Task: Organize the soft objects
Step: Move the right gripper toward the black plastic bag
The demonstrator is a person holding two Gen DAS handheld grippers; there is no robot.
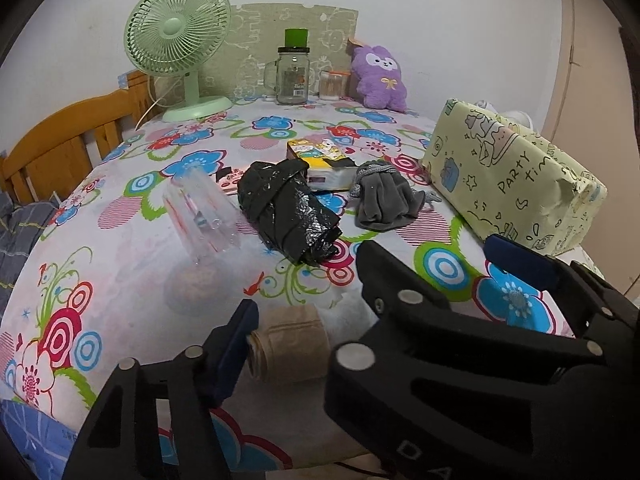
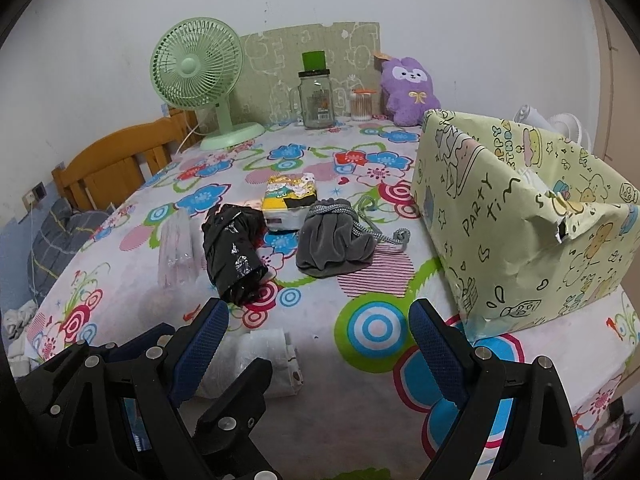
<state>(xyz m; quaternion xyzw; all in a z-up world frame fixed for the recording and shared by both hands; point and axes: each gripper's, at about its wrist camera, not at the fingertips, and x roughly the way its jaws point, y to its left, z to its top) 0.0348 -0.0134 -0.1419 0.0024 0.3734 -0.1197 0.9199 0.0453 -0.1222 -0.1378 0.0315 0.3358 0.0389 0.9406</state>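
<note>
Both the left gripper [image 1: 372,280] and right gripper [image 2: 318,334] are hovering spread and empty over the table, seemingly approaching the gray pouch [image 2: 334,242] lying mid-table beside the box [image 2: 520,216], needing a downward reach.

I'm looking into a bedroom at home: a bed [image 2: 280,360] under a flowered sheet, its wooden headboard [image 2: 116,160] against a plain white wall. A green desk fan [image 2: 200,76], a purple plush toy [image 2: 408,92] and a glass mug jar [image 2: 318,100] stand along the far edge, with a gift-wrapped box [image 2: 520,232] close by.
</note>
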